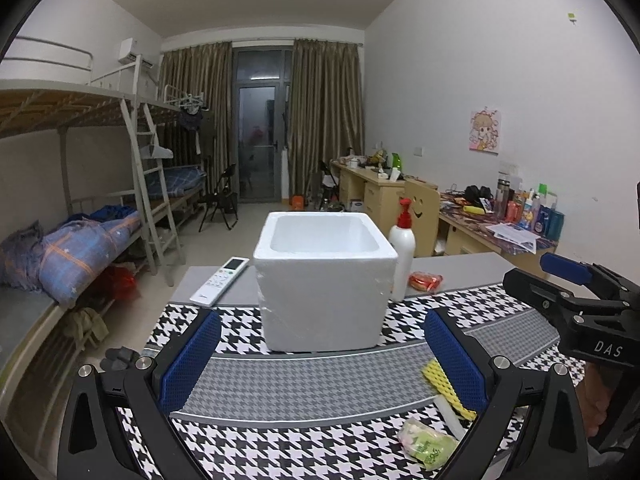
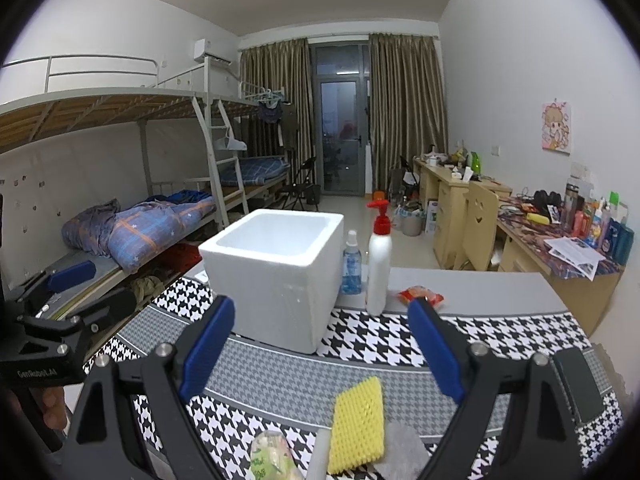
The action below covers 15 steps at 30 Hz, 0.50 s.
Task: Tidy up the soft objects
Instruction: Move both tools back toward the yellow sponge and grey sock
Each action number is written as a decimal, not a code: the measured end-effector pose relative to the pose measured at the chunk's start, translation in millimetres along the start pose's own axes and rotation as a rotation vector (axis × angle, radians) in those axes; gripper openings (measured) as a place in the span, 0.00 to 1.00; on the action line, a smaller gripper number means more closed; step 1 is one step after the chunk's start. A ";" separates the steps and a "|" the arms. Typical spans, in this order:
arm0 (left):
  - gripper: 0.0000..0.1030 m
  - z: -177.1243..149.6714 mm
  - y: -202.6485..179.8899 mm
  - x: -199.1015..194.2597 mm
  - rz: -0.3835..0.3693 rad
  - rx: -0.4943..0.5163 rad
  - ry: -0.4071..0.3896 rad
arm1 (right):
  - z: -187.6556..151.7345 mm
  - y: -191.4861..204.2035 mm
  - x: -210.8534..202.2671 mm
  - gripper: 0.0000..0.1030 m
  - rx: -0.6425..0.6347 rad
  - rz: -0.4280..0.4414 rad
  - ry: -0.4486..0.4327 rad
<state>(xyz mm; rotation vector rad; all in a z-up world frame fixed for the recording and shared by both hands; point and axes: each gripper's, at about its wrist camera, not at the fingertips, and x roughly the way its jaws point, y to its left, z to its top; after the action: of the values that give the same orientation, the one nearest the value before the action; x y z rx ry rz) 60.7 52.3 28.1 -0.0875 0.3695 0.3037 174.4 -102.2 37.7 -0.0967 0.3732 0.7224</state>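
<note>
A white foam box stands open and empty on the houndstooth mat; it also shows in the right wrist view. A yellow sponge lies on the mat near me, seen partly in the left wrist view. A green-and-white soft packet and a white foam stick lie beside it. A grey soft piece lies right of the sponge. My left gripper is open and empty above the mat. My right gripper is open and empty above the sponge.
A white pump bottle with red top, a blue spray bottle, a red snack packet and a remote sit around the box. A dark phone lies right. Bunk beds stand left, desks right.
</note>
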 end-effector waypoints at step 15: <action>0.99 -26.4 -16.0 -2.1 -0.059 0.014 -0.019 | -28.8 -6.6 -17.8 0.88 -0.002 -0.043 -0.018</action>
<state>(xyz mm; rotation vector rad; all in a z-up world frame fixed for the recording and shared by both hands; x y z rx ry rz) 54.6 32.8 4.8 -0.0821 0.3499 0.2431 157.9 -124.4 17.1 -0.0998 0.3521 0.6808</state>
